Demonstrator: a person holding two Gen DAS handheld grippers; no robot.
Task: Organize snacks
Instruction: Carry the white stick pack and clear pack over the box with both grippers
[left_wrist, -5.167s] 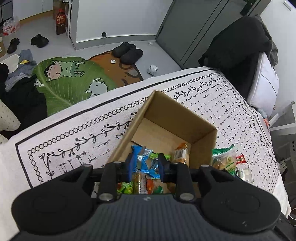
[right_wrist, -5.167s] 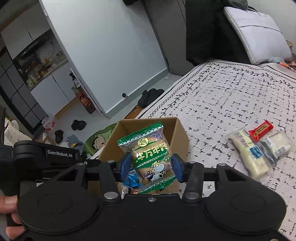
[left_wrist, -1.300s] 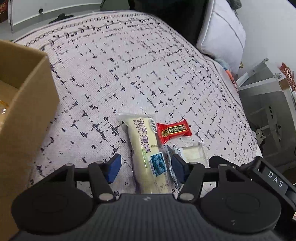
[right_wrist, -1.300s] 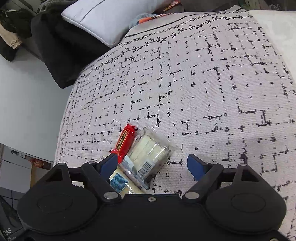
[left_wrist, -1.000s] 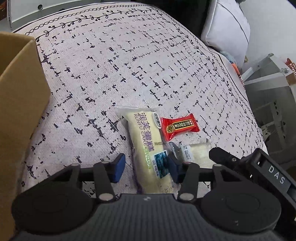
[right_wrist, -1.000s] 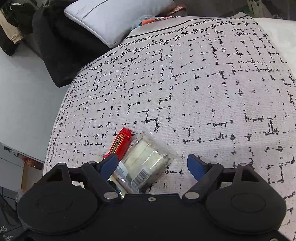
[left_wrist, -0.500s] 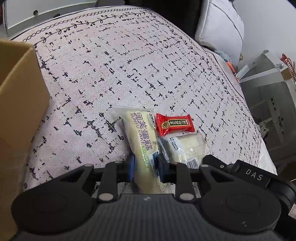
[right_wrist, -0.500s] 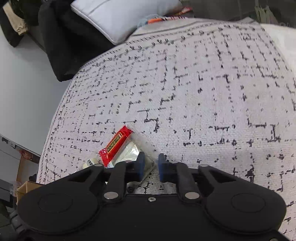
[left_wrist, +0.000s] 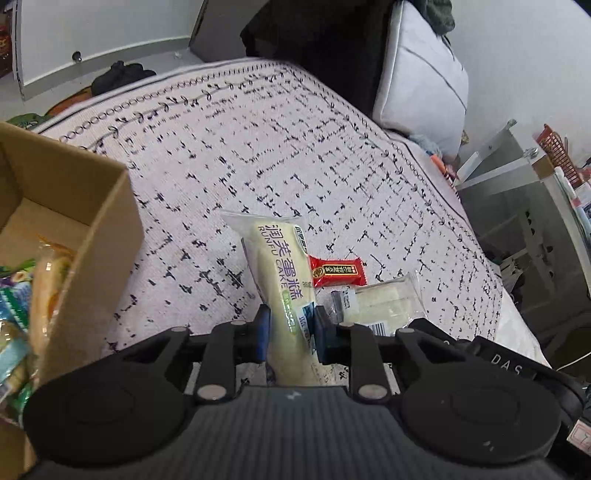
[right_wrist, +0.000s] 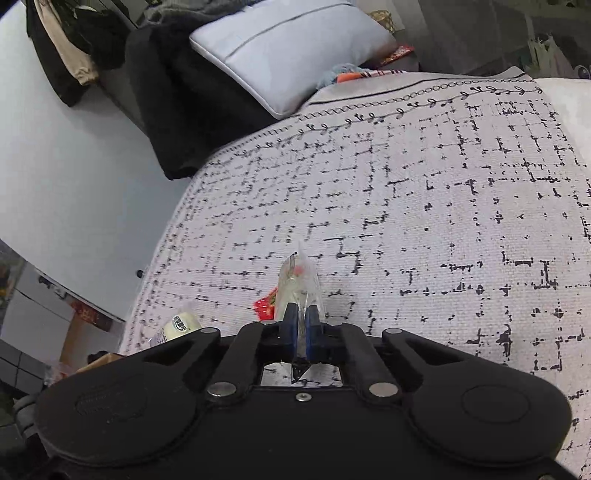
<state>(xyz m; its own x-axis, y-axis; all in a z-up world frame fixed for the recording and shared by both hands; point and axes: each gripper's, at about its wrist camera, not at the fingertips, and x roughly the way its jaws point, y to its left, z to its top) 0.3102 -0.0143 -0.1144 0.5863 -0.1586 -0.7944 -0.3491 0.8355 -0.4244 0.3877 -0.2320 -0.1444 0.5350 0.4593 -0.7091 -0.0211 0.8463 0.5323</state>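
My left gripper (left_wrist: 289, 326) is shut on a long cream cake packet (left_wrist: 282, 266) printed RUNFU CAKE, which tilts up off the patterned bedspread (left_wrist: 258, 155). Beside it lie a red candy wrapper (left_wrist: 337, 272) and a clear packet of white bars (left_wrist: 384, 302). My right gripper (right_wrist: 302, 320) is shut on that clear packet (right_wrist: 298, 284), which stands on edge between its blue pads. The red candy wrapper (right_wrist: 266, 305) shows just left of it, and the cake packet's end (right_wrist: 181, 325) further left. An open cardboard box (left_wrist: 77, 229) with several snacks inside sits at the left.
A grey pillow (right_wrist: 284, 48) and dark clothing (right_wrist: 177, 107) lie at the head of the bed. A grey shelf unit (left_wrist: 517, 206) stands past the bed's right edge. Shoes (left_wrist: 122, 72) lie on the floor beyond the bed.
Both grippers closed from open: the left onto the cake packet, the right onto the clear packet. Both packets have since risen off the bedspread, and the box has come into the left view.
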